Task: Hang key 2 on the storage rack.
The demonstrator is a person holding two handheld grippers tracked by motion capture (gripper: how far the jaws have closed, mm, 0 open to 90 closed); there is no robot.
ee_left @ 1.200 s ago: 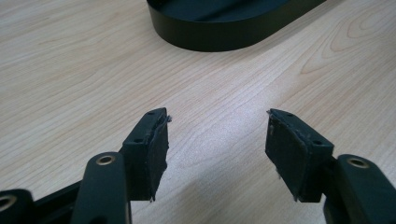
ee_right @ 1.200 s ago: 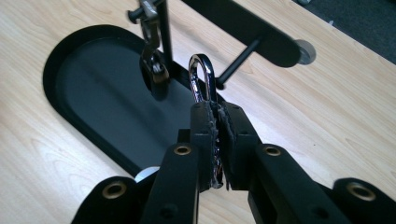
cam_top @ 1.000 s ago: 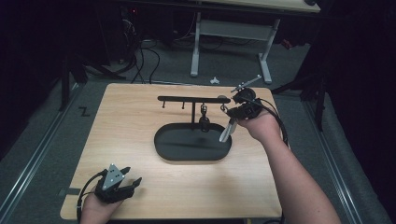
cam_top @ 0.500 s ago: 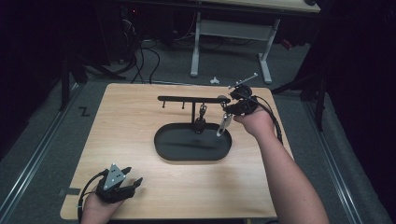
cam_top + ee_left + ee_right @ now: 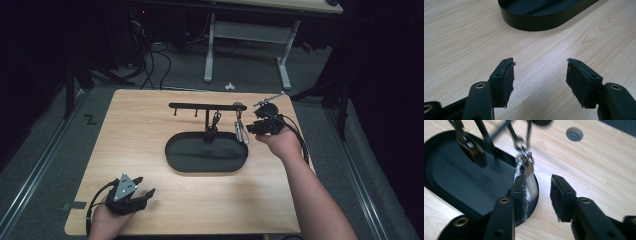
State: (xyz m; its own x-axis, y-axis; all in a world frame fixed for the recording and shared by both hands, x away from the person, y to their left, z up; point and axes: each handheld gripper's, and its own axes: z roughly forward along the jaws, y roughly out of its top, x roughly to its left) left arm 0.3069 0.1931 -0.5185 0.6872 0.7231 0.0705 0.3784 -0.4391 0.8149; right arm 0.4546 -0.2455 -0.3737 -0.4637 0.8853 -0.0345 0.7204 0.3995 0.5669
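Silver carabiner (image 5: pixel 242 132) hanging upright from rack (image 5: pixel 200 106), long axis vertical

Right tongs (image 5: pixel 251 129) beside silver carabiner (image 5: pixel 241 131) (seemingly hung on rack (image 5: pixel 200 106)).

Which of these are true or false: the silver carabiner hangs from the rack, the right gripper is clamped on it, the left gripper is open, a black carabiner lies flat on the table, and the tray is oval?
1. The silver carabiner hangs from the rack. True.
2. The right gripper is clamped on it. False: its jaws have just been opening, with nothing between them; the carabiner sits beside the left pad.
3. The left gripper is open. True: bare table shows between its jaws.
4. A black carabiner lies flat on the table. False: it hangs from the rack over the tray.
5. The black tray is oval. True.
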